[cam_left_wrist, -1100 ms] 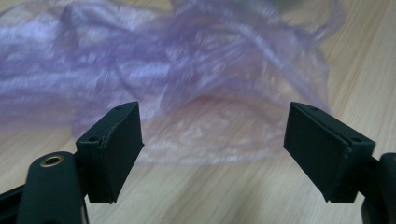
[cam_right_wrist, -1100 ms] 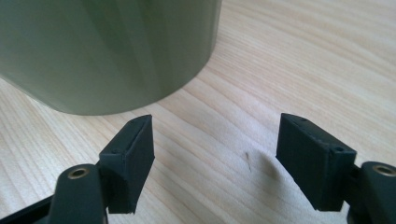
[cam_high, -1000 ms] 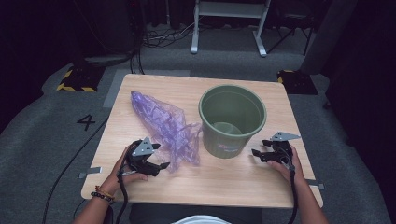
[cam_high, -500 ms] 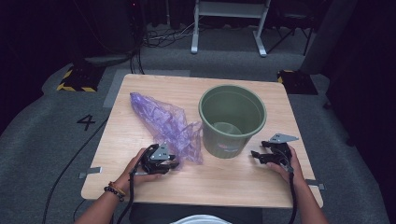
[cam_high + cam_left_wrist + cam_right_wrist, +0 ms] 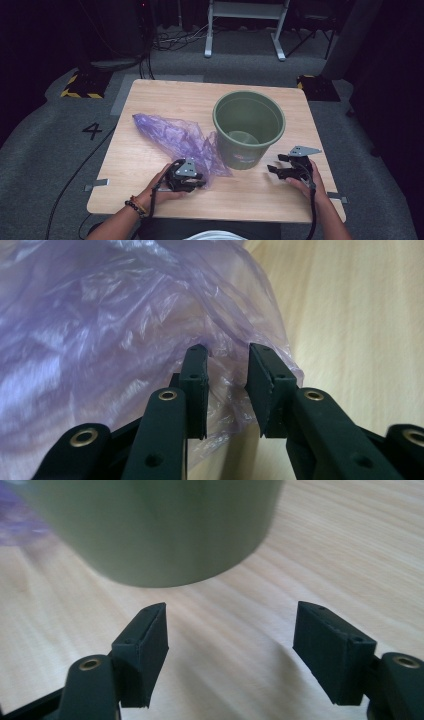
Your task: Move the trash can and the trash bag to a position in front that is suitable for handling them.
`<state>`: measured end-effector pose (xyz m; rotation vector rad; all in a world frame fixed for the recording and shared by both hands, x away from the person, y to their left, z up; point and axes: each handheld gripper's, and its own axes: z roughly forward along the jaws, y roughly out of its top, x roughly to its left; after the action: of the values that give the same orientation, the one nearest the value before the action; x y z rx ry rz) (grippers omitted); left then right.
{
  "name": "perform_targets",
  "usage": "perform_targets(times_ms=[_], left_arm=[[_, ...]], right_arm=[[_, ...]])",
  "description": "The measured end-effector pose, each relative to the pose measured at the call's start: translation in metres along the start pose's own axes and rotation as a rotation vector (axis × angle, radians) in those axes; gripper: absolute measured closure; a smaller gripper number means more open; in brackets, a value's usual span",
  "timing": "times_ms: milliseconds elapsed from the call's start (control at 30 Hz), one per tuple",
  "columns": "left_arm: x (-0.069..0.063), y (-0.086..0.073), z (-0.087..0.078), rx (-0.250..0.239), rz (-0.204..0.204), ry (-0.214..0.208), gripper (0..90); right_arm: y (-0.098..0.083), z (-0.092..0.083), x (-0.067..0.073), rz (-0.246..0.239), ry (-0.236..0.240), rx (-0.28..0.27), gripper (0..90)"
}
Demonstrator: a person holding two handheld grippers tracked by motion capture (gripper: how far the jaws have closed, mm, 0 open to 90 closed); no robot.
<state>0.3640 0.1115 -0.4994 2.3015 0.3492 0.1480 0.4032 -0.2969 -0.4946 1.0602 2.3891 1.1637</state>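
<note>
near the counter's [image 5: 150,100] front edge, left gripper [image 5: 199,182] lies level, jaws just closing, narrow gap around purple bag [image 5: 175,137] corner beside green bucket [image 5: 248,127]. right gripper [image 5: 275,170] rests level, jaws wide, empty.

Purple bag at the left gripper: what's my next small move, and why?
Probably finish closing the left gripper, then lift. Its jaws have just been closing and the purple bag has its film edge between them, but a gap still shows. The green bucket stands beside it; the right gripper waits open at its base.

High view looks down; both gripper views skim the table [image 5: 165,100] closely.
</note>
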Motion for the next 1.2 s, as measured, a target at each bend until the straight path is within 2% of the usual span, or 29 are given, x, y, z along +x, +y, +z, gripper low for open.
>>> perform_targets(times_ms=[67,133,167,200,233,267,300,367,433,467,500,567,600,633,667,733,767,800,833,867,900,933,967,1000,1033,1067,1133,1167,1200], left_arm=[[-0.006,0.008,0.01,-0.006,0.005,-0.009,66.9],[-0.008,0.012,0.014,-0.008,0.01,-0.009,65.3],[-0.011,0.015,0.017,-0.001,0.008,0.003,58.9],[-0.016,0.02,0.022,0.008,0.005,0.034,37.9],[-0.016,0.02,0.022,0.008,0.005,0.034,31.3],[-0.02,0.022,0.021,-0.008,0.023,0.055,23.4],[-0.022,0.022,0.017,-0.027,0.03,0.043,20.0],[-0.023,0.023,0.007,-0.052,0.024,0.028,17.5],[-0.023,0.023,0.003,-0.065,0.017,0.03,15.9],[-0.025,0.023,-0.011,-0.112,-0.008,0.035,15.9],[-0.025,0.023,-0.011,-0.112,-0.008,0.035,15.7],[-0.026,0.022,-0.026,-0.135,0.003,0.044,15.8],[-0.026,0.019,-0.039,-0.148,-0.004,0.066,15.7],[-0.027,0.017,-0.045,-0.154,-0.007,0.078,15.8],[-0.027,0.017,-0.045,-0.154,-0.007,0.078,15.7],[-0.029,0.01,-0.062,-0.153,-0.021,0.112,15.9],[-0.029,0.01,-0.062,-0.153,-0.021,0.112,15.9],[-0.03,0.007,-0.069,-0.143,-0.009,0.151,15.9],[-0.029,0.005,-0.073,-0.136,-0.002,0.173,16.2],[-0.025,0.002,-0.08,-0.129,0.003,0.215,16.5],[-0.018,-0.001,-0.086,-0.132,-0.011,0.25,16.7],[-0.013,-0.004,-0.09,-0.137,-0.024,0.265,16.7],[-0.013,-0.004,-0.09,-0.137,-0.024,0.265,17.7],[0.008,-0.011,-0.098,-0.153,-0.077,0.297,19.2],[0.008,-0.011,-0.098,-0.153,-0.077,0.297,20.3],[0.021,-0.015,-0.101,-0.153,-0.101,0.322,20.3],[0.034,-0.019,-0.102,-0.137,-0.106,0.341,20.4],[0.045,-0.021,-0.099,-0.114,-0.106,0.327,18.8],[0.048,-0.022,-0.097,-0.107,-0.113,0.327,17.9]], right_arm=[[-0.001,-0.002,0.011,-0.033,0.005,0.008,30.3],[-0.002,-0.003,0.013,-0.038,0.006,0.006,30.3],[-0.002,-0.004,0.016,-0.042,0.008,0.001,30.2],[-0.001,-0.005,0.02,-0.057,0.0,-0.004,30.1],[-0.001,-0.005,0.02,-0.057,0.0,-0.004,30.1],[0.0,-0.005,0.022,-0.065,-0.003,-0.014,30.2],[0.0,-0.005,0.022,-0.062,-0.003,-0.018,30.2],[-0.001,-0.005,0.021,-0.058,0.0,-0.018,30.2],[-0.001,-0.005,0.02,-0.057,-0.002,-0.018,30.2],[-0.002,-0.004,0.018,-0.057,-0.01,-0.017,30.3],[-0.002,-0.004,0.018,-0.057,-0.01,-0.017,30.3],[-0.003,-0.005,0.017,-0.05,-0.012,-0.027,30.3],[-0.003,-0.007,0.016,-0.043,-0.012,-0.034,30.3],[-0.003,-0.007,0.016,-0.043,-0.016,-0.034,30.3],[-0.003,-0.007,0.016,-0.047,-0.025,-0.034,30.4],[-0.004,-0.008,0.015,-0.042,-0.027,-0.038,30.4],[-0.004,-0.008,0.015,-0.042,-0.027,-0.038,30.4],[-0.004,-0.008,0.014,-0.039,-0.028,-0.038,30.4],[-0.005,-0.008,0.013,-0.034,-0.028,-0.042,30.5],[-0.005,-0.008,0.013,-0.035,-0.026,-0.04,30.5],[-0.005,-0.007,0.013,-0.036,-0.027,-0.038,30.5],[-0.005,-0.007,0.013,-0.037,-0.027,-0.038,30.5],[-0.005,-0.007,0.013,-0.037,-0.027,-0.038,30.5],[-0.005,-0.006,0.013,-0.041,-0.026,-0.034,30.4],[-0.005,-0.006,0.013,-0.041,-0.026,-0.034,30.4],[-0.005,-0.005,0.013,-0.045,-0.029,-0.031,30.5],[-0.007,-0.003,0.011,-0.046,-0.027,-0.025,30.2],[-0.008,-0.003,0.009,-0.039,-0.024,-0.022,30.3],[-0.009,-0.002,0.008,-0.037,-0.024,-0.02,30.3]])
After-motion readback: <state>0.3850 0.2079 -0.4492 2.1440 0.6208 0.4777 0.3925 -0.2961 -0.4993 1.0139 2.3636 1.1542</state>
